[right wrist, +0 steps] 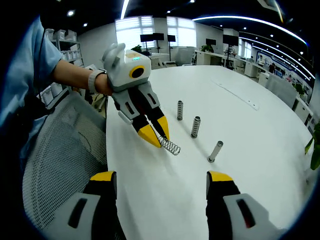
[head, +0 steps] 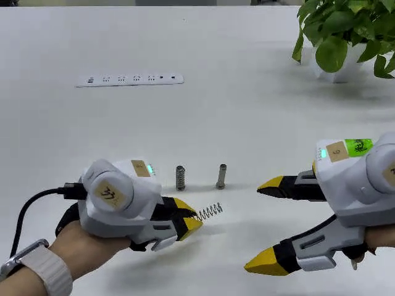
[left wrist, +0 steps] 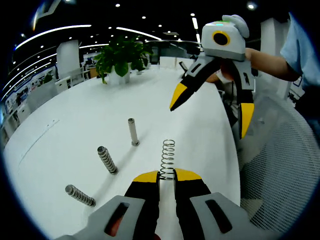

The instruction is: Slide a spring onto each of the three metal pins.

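Head view: pinches a spring (head: 210,211) by its near end in the left gripper (head: 192,219), jaws pressed together on the last coils. Leaves most of the coil jutting free past the tips, probably so the far end can go over a pin. Just beyond those tips: a bare pin (head: 221,176), upright on the table (head: 247,111), and beside it a loaded pin (head: 180,177). Holds the right gripper (head: 254,228) off to the side, jaws spread wide with nothing between them, likely to leave the path clear.

Left gripper view: looks straight along the pinched spring, standing up from the closed tips. Ahead and left of the tips: the bare pin, then the loaded pin, then a second loaded pin (left wrist: 80,195) nearest the jaws. So, by judgement, one pin left to fill.

Right gripper view: looks out between the spread jaws at the left gripper, spring angled down toward the table, short of the bare pin and not yet lined up over it.
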A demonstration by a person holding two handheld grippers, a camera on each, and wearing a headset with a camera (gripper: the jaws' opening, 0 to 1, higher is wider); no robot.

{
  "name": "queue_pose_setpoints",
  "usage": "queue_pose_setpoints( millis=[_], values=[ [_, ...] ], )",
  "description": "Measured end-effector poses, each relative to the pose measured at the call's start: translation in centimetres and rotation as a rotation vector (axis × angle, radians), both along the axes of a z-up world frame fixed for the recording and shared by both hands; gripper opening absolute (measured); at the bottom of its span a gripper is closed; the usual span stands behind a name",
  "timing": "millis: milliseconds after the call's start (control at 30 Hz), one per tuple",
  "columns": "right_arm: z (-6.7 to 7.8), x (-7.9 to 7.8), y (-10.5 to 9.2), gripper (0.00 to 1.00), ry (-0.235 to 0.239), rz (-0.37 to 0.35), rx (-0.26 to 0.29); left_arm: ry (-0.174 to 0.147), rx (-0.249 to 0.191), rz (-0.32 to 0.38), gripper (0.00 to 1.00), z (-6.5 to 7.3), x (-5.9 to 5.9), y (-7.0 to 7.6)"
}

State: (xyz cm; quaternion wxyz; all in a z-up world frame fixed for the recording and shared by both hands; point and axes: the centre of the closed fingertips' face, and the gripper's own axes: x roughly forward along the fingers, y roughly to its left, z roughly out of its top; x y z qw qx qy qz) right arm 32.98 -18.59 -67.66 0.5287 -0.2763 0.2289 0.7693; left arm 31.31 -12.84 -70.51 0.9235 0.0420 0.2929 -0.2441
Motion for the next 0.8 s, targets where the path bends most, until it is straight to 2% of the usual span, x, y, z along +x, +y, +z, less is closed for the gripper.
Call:
queue_pose_setpoints(
  millis=[133, 267, 500, 567, 633, 800],
  values=[
    [0.5, -1.3, 1.3, 0.67, 0.025, 0.039, 0.017, -0.031, -0.016, 0.009, 0.10, 0.7, -1.5, 0.6],
    [0.5, -2.6, 2.2, 0.60, 0.044, 0.081, 0.020, -0.047, -0.025, 0.018, 0.10, 1.0, -2.7, 1.1],
    [0.7, -3.8, 3.9, 0.51, 0.073, 0.116, 0.050, -0.093, -0.069, -0.005, 0.10, 2.3, -3.8, 1.1],
    [0.7, -3.9, 4.4, 0.41, 0.079, 0.123, 0.052, -0.104, -0.084, -0.031, 0.10, 2.4, -4.1, 1.0],
    [0.8, -4.1, 4.8, 0.35, 0.096, 0.132, 0.057, -0.104, -0.080, -0.041, 0.10, 2.3, -4.4, 1.0],
    [0.9, -4.7, 5.1, 0.30, 0.105, 0.155, 0.056, -0.112, -0.096, -0.049, 0.10, 2.3, -4.6, 0.8]
  ],
)
